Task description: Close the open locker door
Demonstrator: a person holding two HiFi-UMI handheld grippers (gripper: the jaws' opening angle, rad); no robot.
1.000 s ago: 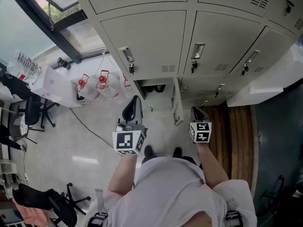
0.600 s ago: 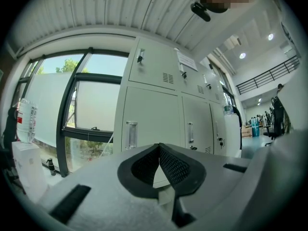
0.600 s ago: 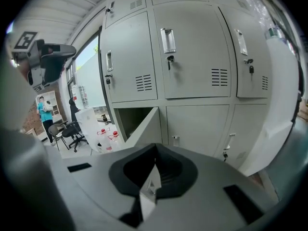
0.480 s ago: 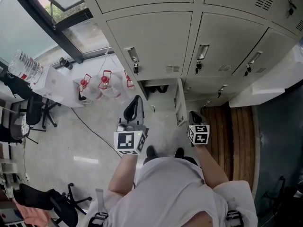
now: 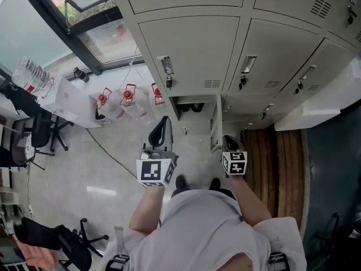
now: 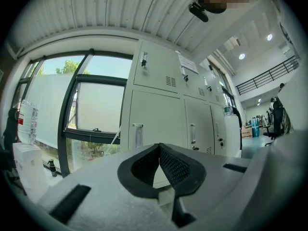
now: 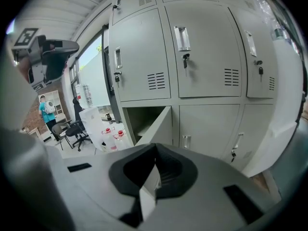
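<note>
Head view: one locker door (image 5: 214, 126) stands open in the bottom row, just below the middle of the frame. It swings out toward the person from the right side of its dark compartment (image 5: 189, 104); every other door in sight is shut. The left gripper (image 5: 163, 123) hangs left of the opening and the right gripper (image 5: 228, 141) sits just right of the door's free edge, touching nothing. Three red-capped bottles (image 5: 127, 99) stand on the floor at middle left.

Left gripper view: the jaws are clenched tip to tip with nothing between them, pointing at closed lockers (image 6: 159, 124).

Right gripper view: its jaws also meet, empty. The open door (image 7: 156, 124) shows edge-on just above them, at centre.

The door looks like thin sheet metal, so probably stiff, light and free-swinging. A push on its flat face near the free edge should do, with no grasp needed.
</note>
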